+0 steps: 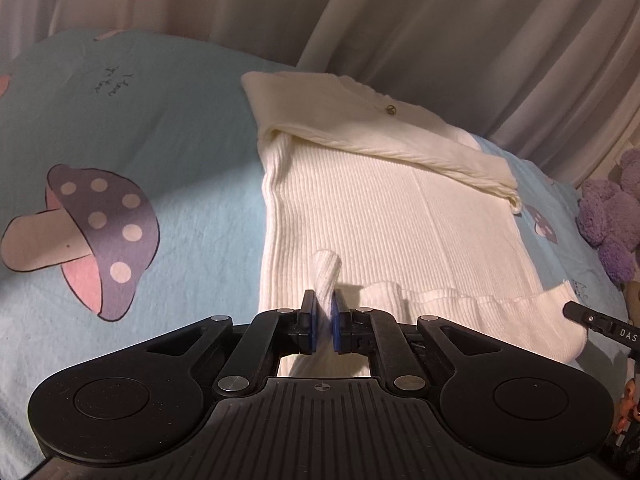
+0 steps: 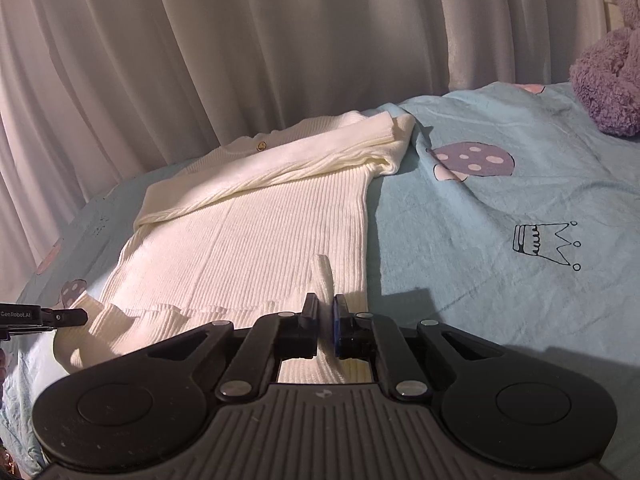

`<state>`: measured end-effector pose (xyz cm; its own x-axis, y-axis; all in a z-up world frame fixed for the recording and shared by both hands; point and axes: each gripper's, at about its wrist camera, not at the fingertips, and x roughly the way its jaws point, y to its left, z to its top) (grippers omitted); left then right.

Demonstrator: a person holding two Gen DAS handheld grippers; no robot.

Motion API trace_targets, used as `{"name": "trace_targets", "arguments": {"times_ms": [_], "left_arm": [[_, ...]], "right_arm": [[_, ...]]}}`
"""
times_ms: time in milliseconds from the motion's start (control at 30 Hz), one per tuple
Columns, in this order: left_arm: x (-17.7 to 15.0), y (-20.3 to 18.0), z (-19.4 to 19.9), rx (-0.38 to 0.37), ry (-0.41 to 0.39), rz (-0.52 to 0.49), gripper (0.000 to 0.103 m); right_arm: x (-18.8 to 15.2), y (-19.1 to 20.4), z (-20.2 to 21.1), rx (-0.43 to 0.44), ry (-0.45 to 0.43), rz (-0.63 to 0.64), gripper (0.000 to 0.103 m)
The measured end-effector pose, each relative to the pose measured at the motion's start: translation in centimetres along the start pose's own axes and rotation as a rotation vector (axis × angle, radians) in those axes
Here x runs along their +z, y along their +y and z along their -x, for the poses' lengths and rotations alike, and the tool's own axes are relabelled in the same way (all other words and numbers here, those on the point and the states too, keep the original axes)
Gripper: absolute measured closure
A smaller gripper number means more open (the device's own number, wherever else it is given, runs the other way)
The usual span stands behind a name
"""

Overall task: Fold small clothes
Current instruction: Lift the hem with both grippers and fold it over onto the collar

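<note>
A cream ribbed knit sweater [image 1: 392,216] lies on the bed with its sleeves folded across the chest; it also shows in the right wrist view [image 2: 256,224]. My left gripper [image 1: 325,304] is shut on a pinch of the sweater's near hem at its left corner. My right gripper [image 2: 325,306] is shut on a pinch of the hem at its right corner. Both pinches stand up as small tufts between the blue pads. The other gripper's tip shows at the right edge of the left wrist view [image 1: 600,320] and at the left edge of the right wrist view [image 2: 44,316].
The light blue bedsheet [image 1: 160,140] has mushroom and crown prints. A purple plush toy [image 1: 612,216] sits on the bed at the right, also in the right wrist view [image 2: 608,80]. Pale curtains [image 2: 240,48] hang behind the far edge of the bed.
</note>
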<state>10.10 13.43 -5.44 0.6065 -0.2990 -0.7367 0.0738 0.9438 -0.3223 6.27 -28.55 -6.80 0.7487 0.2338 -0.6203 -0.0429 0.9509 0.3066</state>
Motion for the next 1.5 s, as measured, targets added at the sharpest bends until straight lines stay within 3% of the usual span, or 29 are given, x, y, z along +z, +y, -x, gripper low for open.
{"name": "trace_targets", "arguments": {"times_ms": [133,233,300,333,433,567,733,833,967,1133,1367,1500], "left_arm": [[-0.2,0.2,-0.9,0.001,0.038,-0.005,0.092],[-0.4,-0.2,-1.4,-0.007,0.062,-0.037,0.084],[-0.4,-0.2,-1.6,0.008,0.064,-0.043,0.086],[-0.3,-0.2,-1.6,0.015,0.064,-0.038,0.094],[0.7,-0.2,-0.7,0.016,0.009,-0.032,0.095],[4.3,-0.2,1.0,-0.002,-0.122,-0.021,0.095],[8.4,-0.2,-0.6,0.04,-0.221,0.001,0.095],[9.6,0.0,-3.7,0.068,-0.192,0.007,0.095],[9.1,0.4,-7.6,0.066,-0.086,-0.002,0.094],[7.6,1.1,-8.3,0.027,-0.061,-0.023,0.086],[7.4,1.4,-8.9,0.048,-0.037,-0.025,0.095],[9.7,0.3,-5.8,-0.007,-0.136,-0.037,0.095]], "right_arm": [[0.5,0.2,-0.1,0.003,-0.008,0.001,0.097],[0.6,0.2,-0.5,-0.004,0.007,0.004,0.097],[0.6,0.2,-0.8,-0.006,0.016,0.008,0.097],[0.6,0.3,-0.9,-0.01,0.018,0.012,0.097],[1.4,0.3,-0.6,-0.006,-0.021,0.018,0.097],[3.8,0.4,-0.7,-0.016,-0.102,0.038,0.098],[7.0,0.6,-3.4,-0.081,-0.175,0.059,0.098],[7.8,0.1,-6.8,-0.095,-0.132,0.052,0.098],[7.3,-1.2,-10.9,-0.079,-0.015,0.003,0.097],[6.5,-1.5,-11.6,-0.046,0.026,0.011,0.095],[6.6,-0.1,-11.3,-0.1,0.01,0.121,0.097],[8.5,1.4,-8.9,-0.118,-0.104,0.185,0.098]]}}
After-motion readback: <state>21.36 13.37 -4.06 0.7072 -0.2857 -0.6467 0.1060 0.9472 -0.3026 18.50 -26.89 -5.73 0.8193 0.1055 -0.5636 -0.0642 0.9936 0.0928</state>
